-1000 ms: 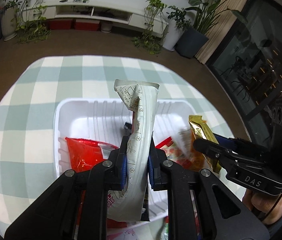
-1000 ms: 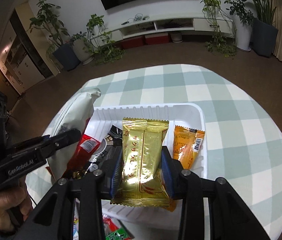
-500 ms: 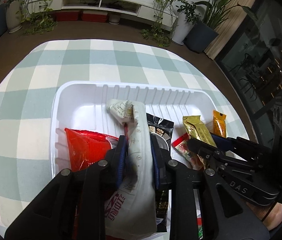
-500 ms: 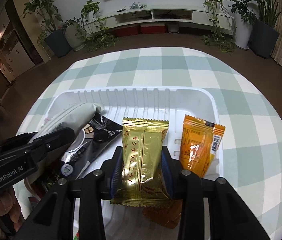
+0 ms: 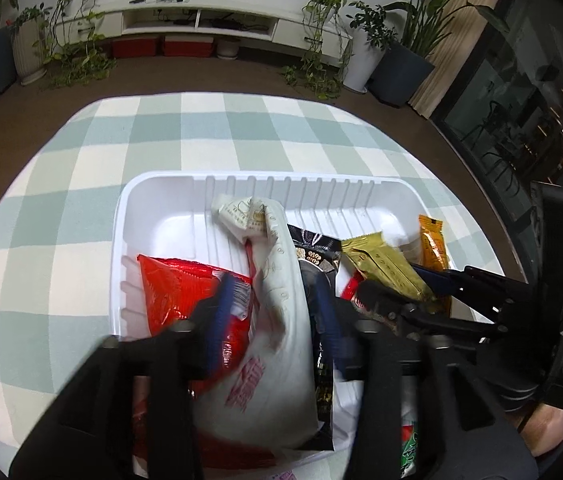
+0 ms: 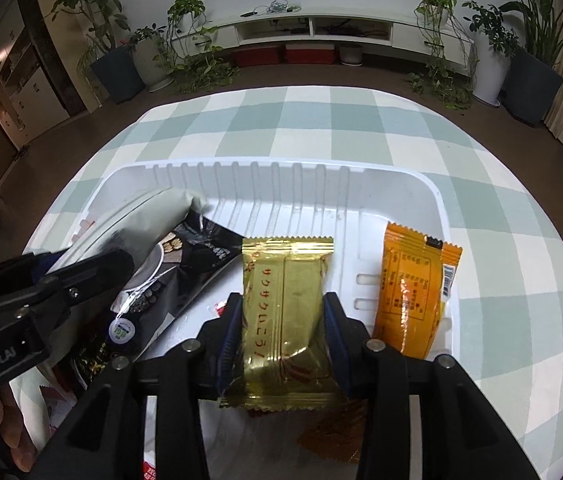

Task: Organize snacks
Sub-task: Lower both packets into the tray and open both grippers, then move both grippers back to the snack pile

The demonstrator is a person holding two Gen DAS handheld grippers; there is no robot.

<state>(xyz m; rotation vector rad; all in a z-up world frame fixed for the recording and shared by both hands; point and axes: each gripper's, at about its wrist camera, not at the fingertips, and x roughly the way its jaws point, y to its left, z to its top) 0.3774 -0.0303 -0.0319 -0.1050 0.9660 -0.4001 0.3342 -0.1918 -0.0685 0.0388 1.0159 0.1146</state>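
Crinkly foil snack packets (image 6: 287, 312) in ribbed white plastic tray (image 6: 401, 184)

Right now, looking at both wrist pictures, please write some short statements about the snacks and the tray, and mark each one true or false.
1. The gold packet lies between the right gripper's fingers. True.
2. The orange packet lies outside the white tray. False: it is inside, at the tray's right side.
3. The tray sits on a checked cloth. True.
4. The left gripper holds a black packet. False: a white bag lies between its just-opened jaws.
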